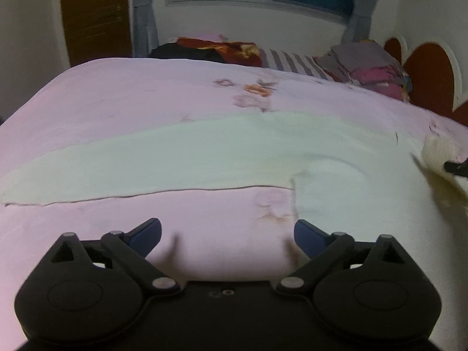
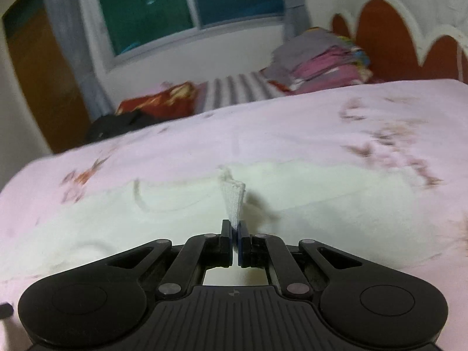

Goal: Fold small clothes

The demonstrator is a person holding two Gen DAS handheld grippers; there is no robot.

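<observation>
A pale cream garment (image 1: 181, 152) lies spread flat across the pink bedspread (image 1: 117, 93), running as a long band from the left edge toward the right. The left gripper (image 1: 227, 231) hangs above the near part of the bedspread with its blue-padded fingers (image 1: 147, 234) spread wide and nothing between them; the garment's near hem lies just beyond the fingertips. The right gripper (image 2: 235, 232) has its jaws pressed together on a corner of the garment (image 2: 235, 201), which stands up from the pads as a small ribbed white peak while the rest of the cloth lies on the bed beyond. In the left wrist view that lifted corner and the dark tip of the right gripper (image 1: 456, 168) show at the far right edge. A stack of folded clothes (image 2: 318, 61) sits at the head of the bed beside the red headboard (image 2: 383, 35), under a window (image 2: 187, 5).
</observation>
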